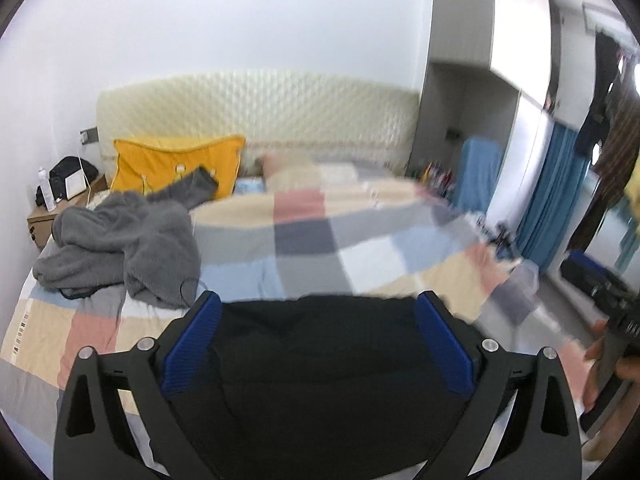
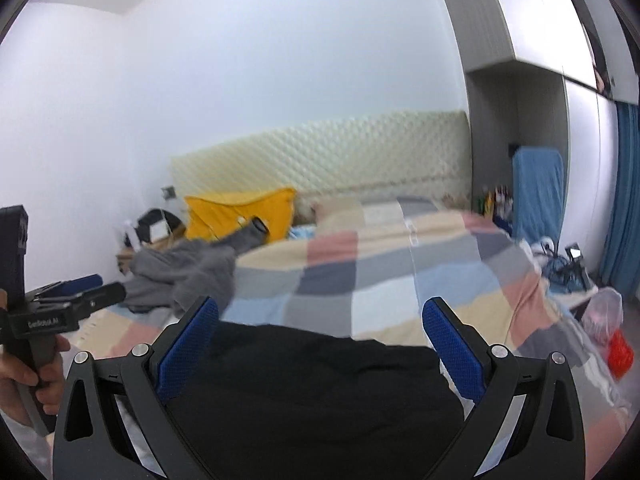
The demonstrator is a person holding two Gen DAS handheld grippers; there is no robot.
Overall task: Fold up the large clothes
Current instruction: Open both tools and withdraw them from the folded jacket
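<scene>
On the bed [image 1: 360, 248], close to us, lies a black piece of clothing [image 1: 316, 360]. It sits on the checked blanket [image 1: 304, 236], right under both of our tools. We cannot tell what kind of clothing it is, because we only see a dark flat part with a wavy far edge.

Our left tool [image 1: 318, 316] has its two blue fingers [image 1: 196, 344] wide apart. The black cloth shows between them, but they are not pinching it. Our right tool [image 2: 320, 320] is wide apart too, with the same black cloth [image 2: 312, 392] below it. Nothing is held in either one.

We think we are at the start of a fold, or in between two folds. Both tools hang side by side over the cloth and both are ready to grab. Next we would need to go down to an edge or a corner, one tool on each side, and close on the cloth. Then we could lift it and lay it over itself. Soft cloth slips, so we should grab a good bit of it.

Now we count. We see one black piece near us. We see one gray fuzzy piece of clothing [image 1: 120, 248] in a heap at the far left of the bed, well apart from the black one. It is not folded yet. We see one yellow pillow [image 1: 176, 164] by the headboard [image 1: 256, 112]. We have two tools.
</scene>
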